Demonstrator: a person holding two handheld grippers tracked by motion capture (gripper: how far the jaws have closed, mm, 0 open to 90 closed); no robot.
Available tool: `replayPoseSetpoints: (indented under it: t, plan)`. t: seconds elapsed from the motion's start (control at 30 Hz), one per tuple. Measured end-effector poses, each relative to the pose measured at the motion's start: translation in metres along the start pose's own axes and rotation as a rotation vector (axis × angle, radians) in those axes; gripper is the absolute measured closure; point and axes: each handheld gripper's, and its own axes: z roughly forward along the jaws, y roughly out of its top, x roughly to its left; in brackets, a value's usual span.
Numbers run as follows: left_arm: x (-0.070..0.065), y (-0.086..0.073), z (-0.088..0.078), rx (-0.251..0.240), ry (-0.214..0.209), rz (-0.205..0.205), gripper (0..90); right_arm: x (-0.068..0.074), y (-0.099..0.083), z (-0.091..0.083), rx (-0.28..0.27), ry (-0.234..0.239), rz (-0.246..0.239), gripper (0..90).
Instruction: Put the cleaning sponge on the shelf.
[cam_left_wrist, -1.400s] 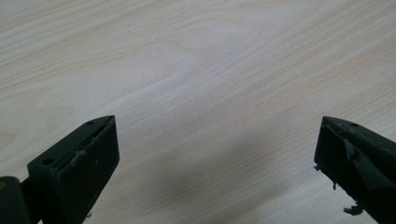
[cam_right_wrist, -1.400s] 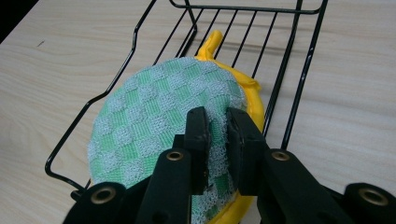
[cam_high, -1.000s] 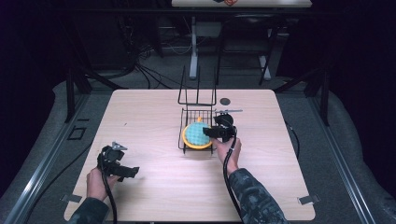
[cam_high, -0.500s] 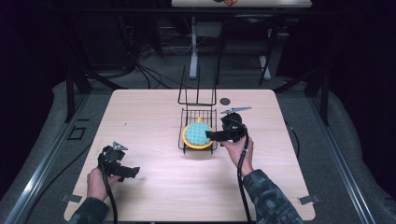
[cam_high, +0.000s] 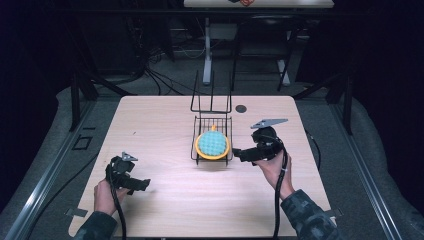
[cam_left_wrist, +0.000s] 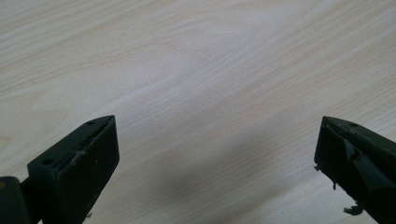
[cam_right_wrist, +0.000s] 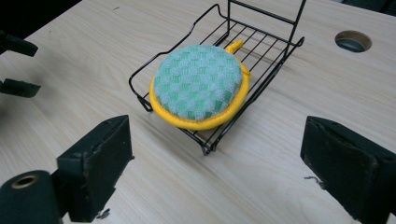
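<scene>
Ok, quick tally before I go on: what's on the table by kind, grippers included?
Black wire rack: 1
Round green checked pad with yellow rim, lying in the rack: 1
Handheld grippers: 2, left gripper and right gripper, both open and empty
Total: 4

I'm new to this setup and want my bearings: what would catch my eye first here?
The round green-checked pad with a yellow rim stands out, lying in a black wire rack near the middle of the pale wooden table. The right gripper hangs open just beside the rack, facing it. The left gripper, also open, hovers over bare table near the person's side.
</scene>
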Motion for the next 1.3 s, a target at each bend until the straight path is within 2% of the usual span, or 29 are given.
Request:
replayPoseSetpoints:
  t: [0.2, 0.63, 0.77, 1.0, 1.3]
  plan:
    - [0.0, 0.0, 0.0, 0.001, -0.002, 0.004, 0.0, -0.005, -0.014, -0.022, 0.014, -0.03, -0.014, 3.3]
    - [-0.002, 0.0, 0.0, -0.004, -0.002, 0.001, 0.0, -0.031, -0.064, -0.053, 0.046, -0.089, 0.032, 0.0]
    - [-0.002, 0.001, 0.0, 0.001, -0.002, 0.009, 0.0, -0.038, -0.082, -0.054, 0.064, -0.111, 0.054, 0.0]
    - [-0.002, 0.001, 0.003, 0.0, -0.003, 0.007, 0.0, -0.057, -0.117, -0.044, 0.126, -0.136, 0.101, 0.0]
    - [-0.001, 0.004, 0.006, 0.008, -0.013, 0.009, 0.0, -0.074, -0.13, -0.039, 0.147, -0.161, 0.131, 0.0]
